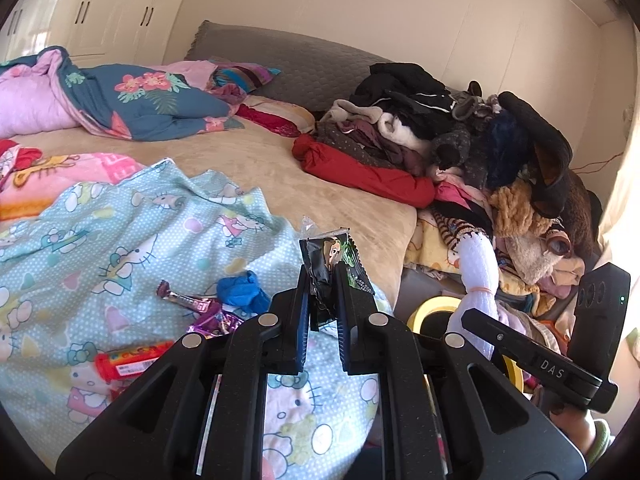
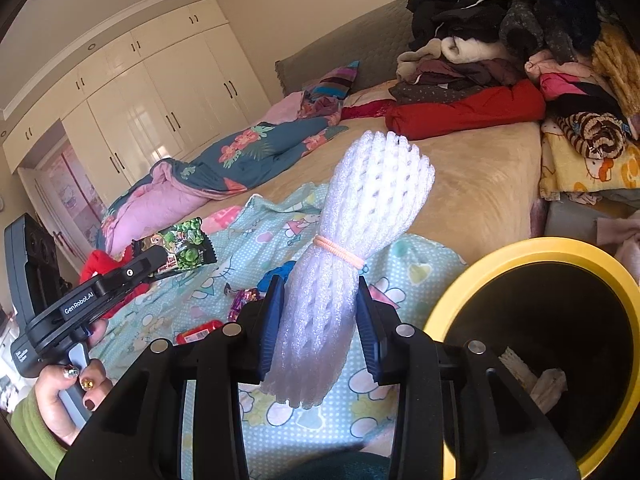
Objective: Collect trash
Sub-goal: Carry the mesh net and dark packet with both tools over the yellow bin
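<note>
While both grippers are loaded, the step in hand looks like carrying trash to the bin.

Left wrist view —
- Left gripper (image 1: 323, 280): its jaws are pinched tight on a dark snack wrapper (image 1: 328, 258), which stands up between the blue pads above the bed.
- Wrapper's place: lifted clear of the Hello Kitty blanket (image 1: 120, 248), not yet over the bin.
- Trash left on the blanket: a blue crumpled scrap (image 1: 242, 290), a purple candy wrapper (image 1: 200, 308) and a red tube (image 1: 132, 362), all near one another at lower left.
- Bin: only a sliver of the yellow-rimmed bin (image 1: 430, 306) shows to the right, beside the bed's edge.

Right wrist view —
- Right gripper (image 2: 320, 312): part-closed, its pads pressing both sides of a white foam net bundle (image 2: 352, 240) tied with a pale elastic band.
- Bundle's place: held upright over the blanket, just left of the yellow rim of the bin (image 2: 532, 250).
- Bin contents: a few pale scraps lie inside against the black liner.
- Person's hand (image 2: 68, 392): wraps the left gripper's handle at lower left.

Next move, as I judge it: swing the foam bundle over the bin's mouth and let the jaws open — then the same for the snack wrapper, which has further to go.
</note>
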{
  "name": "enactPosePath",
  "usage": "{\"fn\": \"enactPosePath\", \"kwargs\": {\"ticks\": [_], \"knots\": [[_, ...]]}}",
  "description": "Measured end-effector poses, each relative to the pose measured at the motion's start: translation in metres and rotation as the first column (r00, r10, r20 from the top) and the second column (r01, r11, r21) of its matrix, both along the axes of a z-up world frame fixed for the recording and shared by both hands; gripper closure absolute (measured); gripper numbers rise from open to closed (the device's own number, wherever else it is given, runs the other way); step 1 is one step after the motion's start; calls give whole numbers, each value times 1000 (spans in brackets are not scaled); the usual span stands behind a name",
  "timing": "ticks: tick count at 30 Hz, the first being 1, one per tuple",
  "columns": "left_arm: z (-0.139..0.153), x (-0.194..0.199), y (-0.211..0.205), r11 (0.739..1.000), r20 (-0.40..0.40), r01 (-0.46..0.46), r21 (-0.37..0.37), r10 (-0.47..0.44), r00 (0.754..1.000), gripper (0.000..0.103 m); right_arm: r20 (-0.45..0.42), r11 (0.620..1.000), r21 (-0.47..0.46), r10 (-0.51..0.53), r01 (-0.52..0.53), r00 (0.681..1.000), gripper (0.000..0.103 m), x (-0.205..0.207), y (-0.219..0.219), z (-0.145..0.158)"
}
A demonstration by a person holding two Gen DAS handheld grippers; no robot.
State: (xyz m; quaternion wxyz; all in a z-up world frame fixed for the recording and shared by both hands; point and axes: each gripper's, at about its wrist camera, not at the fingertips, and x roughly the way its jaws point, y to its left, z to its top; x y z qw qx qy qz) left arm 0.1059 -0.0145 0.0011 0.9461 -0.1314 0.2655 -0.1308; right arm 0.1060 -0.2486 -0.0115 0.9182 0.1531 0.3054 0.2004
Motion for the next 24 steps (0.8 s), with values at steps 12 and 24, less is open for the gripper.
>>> {"fn": "enactPosePath", "kwargs": {"ticks": [12,24], "knots": [[-1,-3,-26,999,-1,48,20,-48,999,96,15,999,-13,-42,42,999,69,-14,-24,0],[-4,-4,-56,993,-4,109,42,-109,994,96,33,996,-8,-89,89,995,69,-19,-46,2]]}}
